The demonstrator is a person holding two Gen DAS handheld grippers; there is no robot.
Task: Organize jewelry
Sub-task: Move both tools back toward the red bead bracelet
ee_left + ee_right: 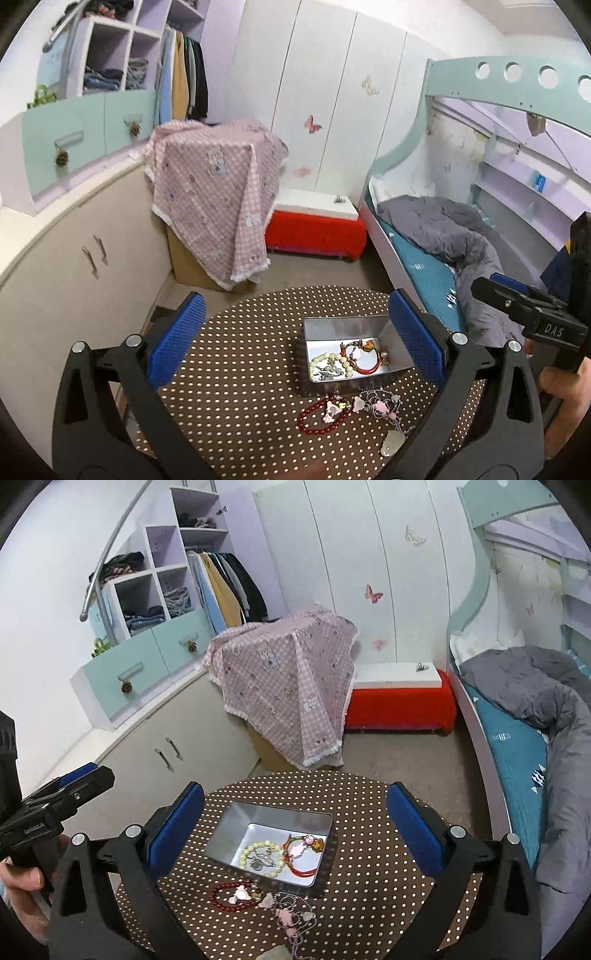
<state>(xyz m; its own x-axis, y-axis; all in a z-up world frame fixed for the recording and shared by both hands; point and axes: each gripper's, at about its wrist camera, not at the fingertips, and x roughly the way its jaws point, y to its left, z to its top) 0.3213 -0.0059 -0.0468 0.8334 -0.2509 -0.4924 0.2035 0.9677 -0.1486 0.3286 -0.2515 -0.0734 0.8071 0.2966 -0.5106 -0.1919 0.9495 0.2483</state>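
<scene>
A silver metal tin [397, 350] [236, 823] stands on a round brown polka-dot table [240, 369] [369, 867]. It holds a pale bead bracelet [328, 360] [248, 851], a red cord bracelet [369, 363] [301, 871] and small metal pieces. In front of the tin lie a dark red bead bracelet [308, 421] [221, 895] and a chain necklace with pink charms [384, 408] [291, 915]. My left gripper [295, 328] is open and empty above the table. My right gripper [295, 812] is open and empty too.
A box draped in pink checked cloth [218, 188] [291, 686] and a red ottoman [314, 232] [399, 705] stand beyond the table. A bed with a grey duvet [443, 236] [535, 701] is at the right, cabinets [74, 258] at the left.
</scene>
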